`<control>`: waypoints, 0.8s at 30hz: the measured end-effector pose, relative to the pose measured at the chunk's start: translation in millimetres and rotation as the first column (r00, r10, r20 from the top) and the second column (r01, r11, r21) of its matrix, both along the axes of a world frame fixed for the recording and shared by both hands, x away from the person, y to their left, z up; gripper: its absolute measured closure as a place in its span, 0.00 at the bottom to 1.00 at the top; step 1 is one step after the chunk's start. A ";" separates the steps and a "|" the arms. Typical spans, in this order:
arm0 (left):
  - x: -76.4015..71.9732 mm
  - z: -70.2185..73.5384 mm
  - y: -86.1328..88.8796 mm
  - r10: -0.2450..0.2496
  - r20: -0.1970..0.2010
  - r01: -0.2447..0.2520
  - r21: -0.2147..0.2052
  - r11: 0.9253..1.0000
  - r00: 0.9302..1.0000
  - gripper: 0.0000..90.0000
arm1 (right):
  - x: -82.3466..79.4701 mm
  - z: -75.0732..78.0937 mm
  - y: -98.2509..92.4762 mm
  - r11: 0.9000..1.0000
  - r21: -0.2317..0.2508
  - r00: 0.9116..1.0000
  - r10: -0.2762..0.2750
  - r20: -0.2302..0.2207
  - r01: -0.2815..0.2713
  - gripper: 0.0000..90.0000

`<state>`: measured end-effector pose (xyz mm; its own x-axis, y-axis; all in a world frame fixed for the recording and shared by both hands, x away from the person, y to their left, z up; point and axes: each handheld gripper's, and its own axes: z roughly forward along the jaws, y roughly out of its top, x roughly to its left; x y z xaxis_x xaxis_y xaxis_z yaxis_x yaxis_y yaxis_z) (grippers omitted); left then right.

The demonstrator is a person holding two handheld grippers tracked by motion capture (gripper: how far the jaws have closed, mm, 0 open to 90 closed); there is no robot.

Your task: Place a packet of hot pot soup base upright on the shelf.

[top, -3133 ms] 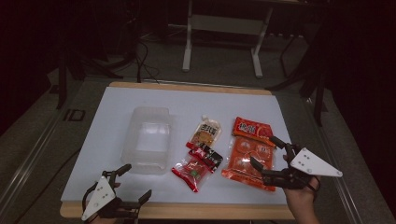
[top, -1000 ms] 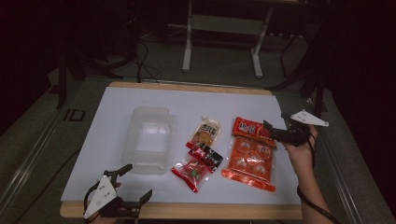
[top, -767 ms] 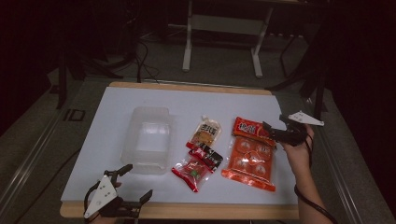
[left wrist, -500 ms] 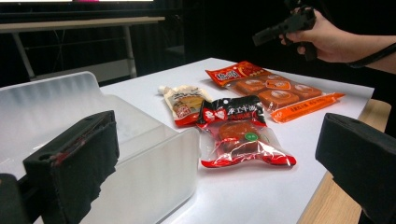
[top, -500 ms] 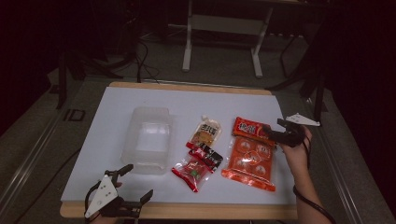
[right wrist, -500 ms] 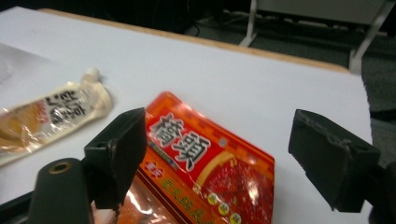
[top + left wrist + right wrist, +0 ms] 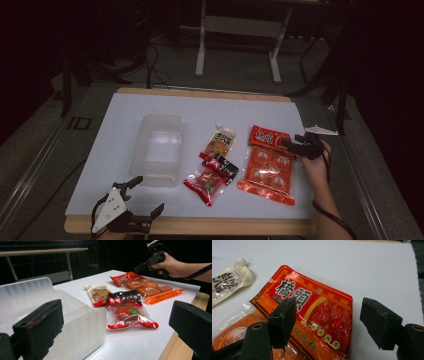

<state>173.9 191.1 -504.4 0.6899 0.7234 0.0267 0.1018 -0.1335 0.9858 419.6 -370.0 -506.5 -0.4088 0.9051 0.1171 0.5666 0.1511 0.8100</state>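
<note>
A large orange snack packet lies at the right of the white table. My right gripper hovers low over the packet's far red end. Its jaws straddle that end's corner; they have just been closing, but the pads do not touch the packet. A clear plastic container stands left of centre. My left gripper rests open at the table's near left edge, facing the container, with nothing between its jaws.
A beige spouted pouch and a red-and-black packet lie between the container and the orange packet. The table's wooden rim runs along the near edge. Stands and cables sit on the dark floor behind the table.
My right gripper has sunk toward the far end of the orange packet and its jaws have narrowed. The left gripper and the other items have stayed put.
</note>
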 end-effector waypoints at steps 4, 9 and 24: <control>0.4 -0.5 -0.3 -0.002 -0.005 0.002 0.000 1.000 1.000 0.00 | 3.5 -6.5 -1.5 1.000 0.005 1.000 0.000 -0.029 0.000 0.32; 0.2 -0.8 -1.2 -0.005 -0.005 0.005 0.009 1.000 1.000 0.00 | 6.7 -15.1 -4.0 1.000 0.012 0.998 -0.002 -0.059 0.003 0.32; 1.3 -1.8 -2.8 -0.007 -0.009 0.008 0.015 1.000 1.000 0.00 | 8.5 -27.4 1.2 1.000 0.024 0.992 0.017 -0.127 -0.014 0.49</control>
<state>175.2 188.3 -506.2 0.6956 0.7177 0.0315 0.1099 -0.1495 0.9826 428.1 -368.8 -533.8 -0.4031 0.8952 0.1899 0.6633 0.1428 0.7346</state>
